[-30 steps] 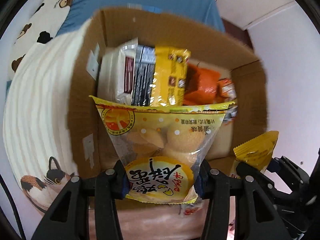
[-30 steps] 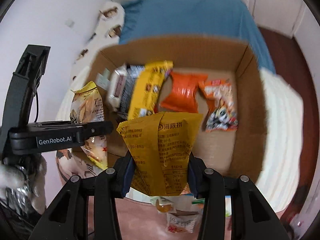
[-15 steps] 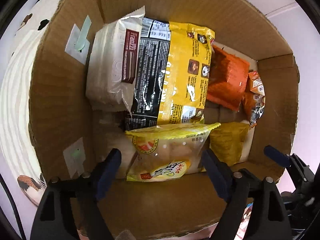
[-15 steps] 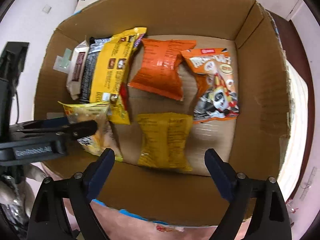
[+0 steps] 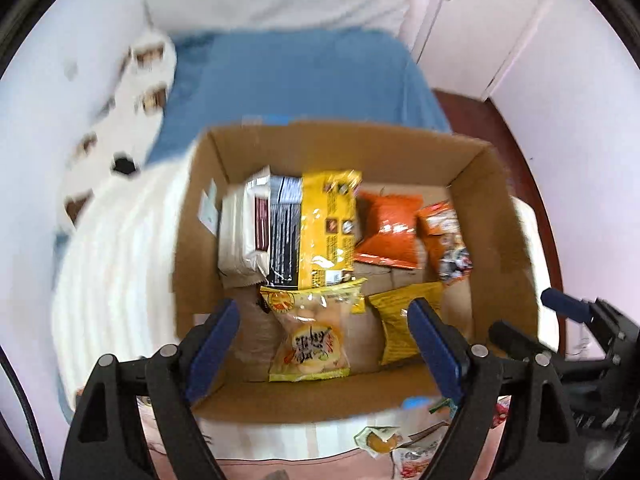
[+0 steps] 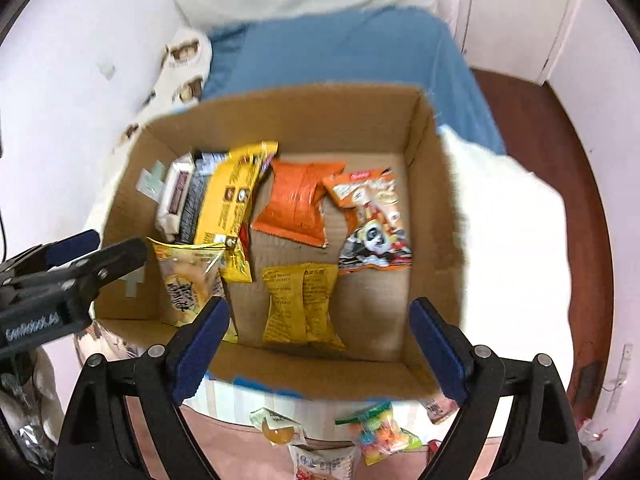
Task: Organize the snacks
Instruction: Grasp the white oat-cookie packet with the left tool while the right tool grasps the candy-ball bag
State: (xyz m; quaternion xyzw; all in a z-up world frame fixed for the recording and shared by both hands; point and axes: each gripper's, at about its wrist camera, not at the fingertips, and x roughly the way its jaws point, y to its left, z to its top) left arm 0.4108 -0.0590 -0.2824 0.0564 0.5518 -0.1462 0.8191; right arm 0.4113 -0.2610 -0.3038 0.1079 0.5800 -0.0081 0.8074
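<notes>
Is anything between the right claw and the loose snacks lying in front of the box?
Nothing visible. The open right claw hangs over the box's near wall; the loose snacks lie uncovered below it.

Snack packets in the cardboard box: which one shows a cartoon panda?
The orange packet nearest the box's right wall. It alone bears a panda picture; the plain orange packet to its left has none.

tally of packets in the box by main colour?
In the cardboard box:
White: 1
Black: 1
Yellow: 3
Orange: 2
Total: 7
</notes>
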